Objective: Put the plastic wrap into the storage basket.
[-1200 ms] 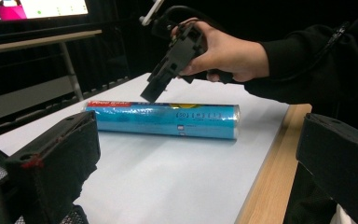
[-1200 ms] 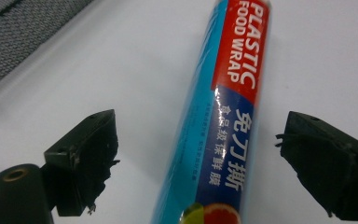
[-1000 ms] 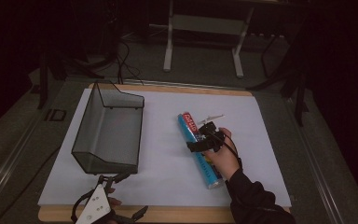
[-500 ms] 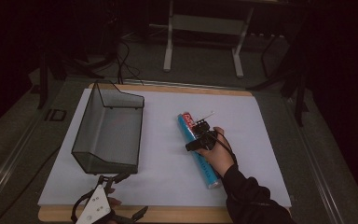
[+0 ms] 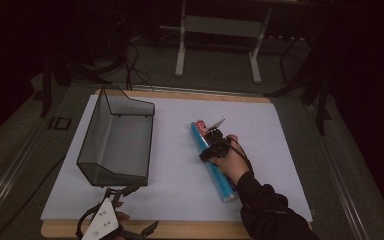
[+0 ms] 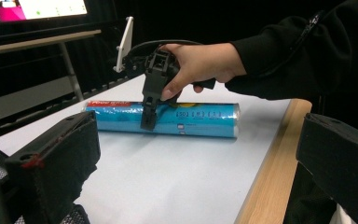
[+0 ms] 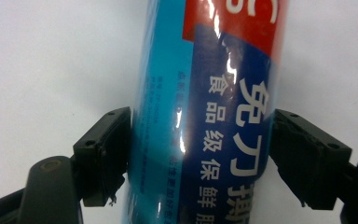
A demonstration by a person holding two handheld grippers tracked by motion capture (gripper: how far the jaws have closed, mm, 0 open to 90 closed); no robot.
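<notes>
Jaws of the right gripper, just closing, clamp the light, stiff, slippery cling-film roll mid-frame; left gripper open, empty.

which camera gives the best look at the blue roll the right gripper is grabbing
The left gripper view: the blue roll lies there whole, side-on, with the right gripper clamped across it. The right gripper view shows a close stretch of its label between the jaws. The high view shows it small, partly under the hand.

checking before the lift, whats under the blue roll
The blue roll lies flat on the white sheet, right gripper closed around it. Its underside contact is hidden.
</notes>
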